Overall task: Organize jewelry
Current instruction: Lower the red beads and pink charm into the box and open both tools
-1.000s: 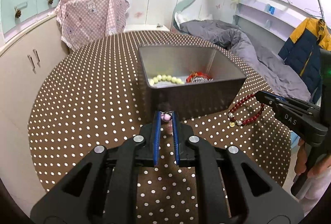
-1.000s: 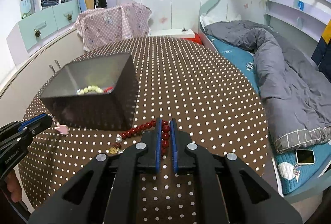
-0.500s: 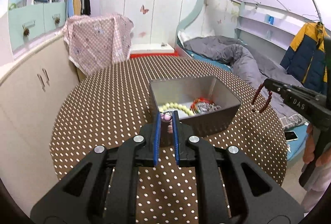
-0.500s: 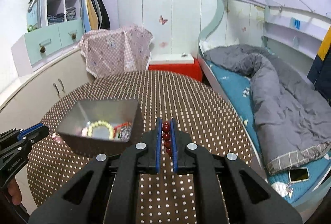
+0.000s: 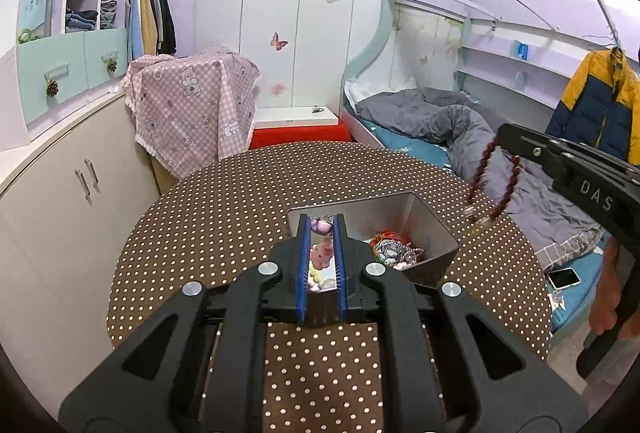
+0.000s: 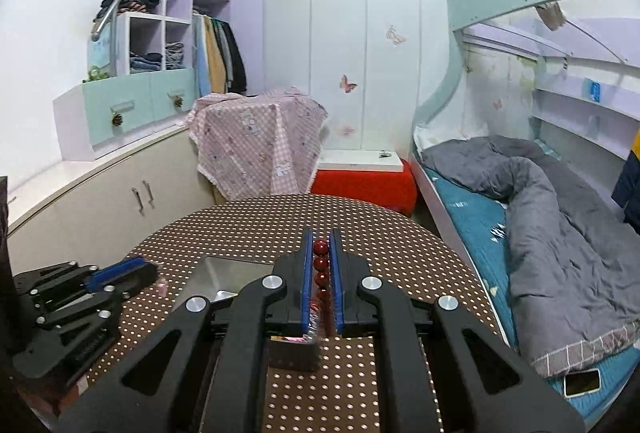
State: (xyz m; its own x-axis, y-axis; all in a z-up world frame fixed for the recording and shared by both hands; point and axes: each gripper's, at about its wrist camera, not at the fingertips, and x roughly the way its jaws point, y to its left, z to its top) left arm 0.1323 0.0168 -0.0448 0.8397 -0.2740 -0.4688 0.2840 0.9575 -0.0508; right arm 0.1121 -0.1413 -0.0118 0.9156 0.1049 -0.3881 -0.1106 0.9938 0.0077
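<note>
Left wrist: box [image 5: 430, 229] holds jewelry [image 5: 394, 253].

Left hand-held gripper [image 5: 321, 229] pinches pink charm [image 5: 321, 226] above metal box [image 5: 430, 229]; red bead bracelet [image 5: 486, 181] hangs right.

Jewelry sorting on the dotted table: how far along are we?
Done: red and silvery pieces already lie in the grey metal box. In hand: the left gripper is shut on a pink charm piece above the box; the right gripper is shut on the dark red bead bracelet, hanging over the brown polka-dot table. Left: dropping both into the box.
</note>
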